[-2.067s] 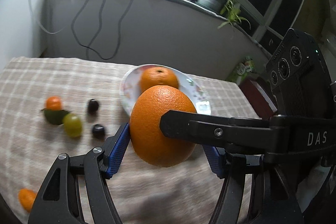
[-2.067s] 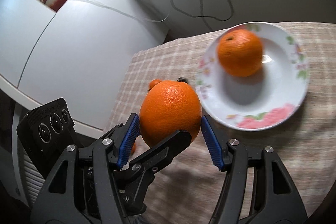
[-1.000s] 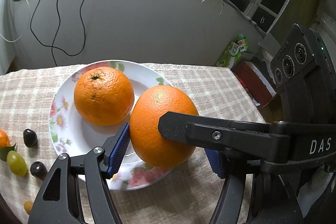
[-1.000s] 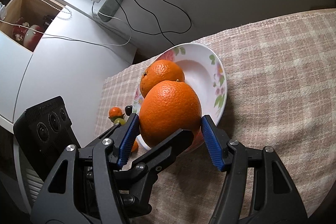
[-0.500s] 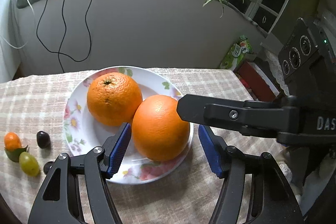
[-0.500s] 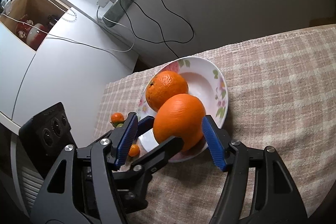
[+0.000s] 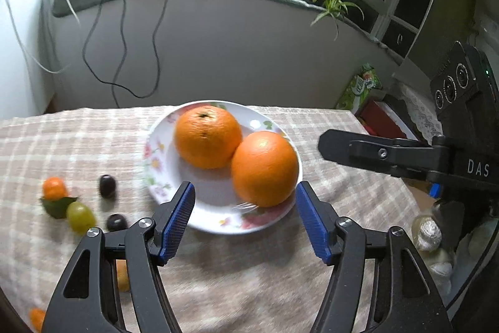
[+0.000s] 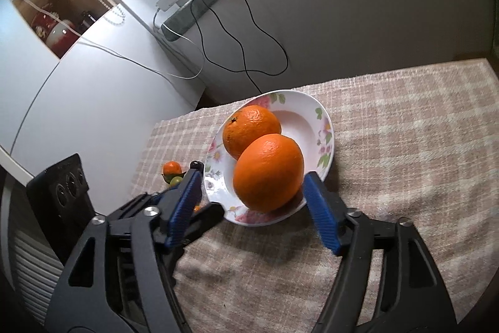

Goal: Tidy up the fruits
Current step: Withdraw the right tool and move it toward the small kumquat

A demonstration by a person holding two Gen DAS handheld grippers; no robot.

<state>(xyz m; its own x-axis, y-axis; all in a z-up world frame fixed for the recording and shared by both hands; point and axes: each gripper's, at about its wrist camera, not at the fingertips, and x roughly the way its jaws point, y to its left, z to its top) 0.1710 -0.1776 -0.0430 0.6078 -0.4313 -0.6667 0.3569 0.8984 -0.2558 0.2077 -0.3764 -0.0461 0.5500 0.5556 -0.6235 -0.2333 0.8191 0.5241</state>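
Checked cloth covers the tabletop (image 7: 255, 286), and a grey wall with black cables stands behind it. On the cloth sits a white flowered plate (image 7: 156, 164) with two oranges in it, touching each other. The near orange (image 8: 268, 172) lies at the plate's front edge, and the far orange (image 7: 207, 136) lies behind it. The right hand-held gripper (image 8: 251, 205) has just been opening; its blue pads stand on each side of the near orange and do not press it. The left hand-held gripper (image 7: 244, 219) is spread open too, with nothing in it. Left of the plate lie a small tangerine (image 7: 54, 188), a green grape (image 7: 80, 216) and two dark grapes (image 7: 107, 185).
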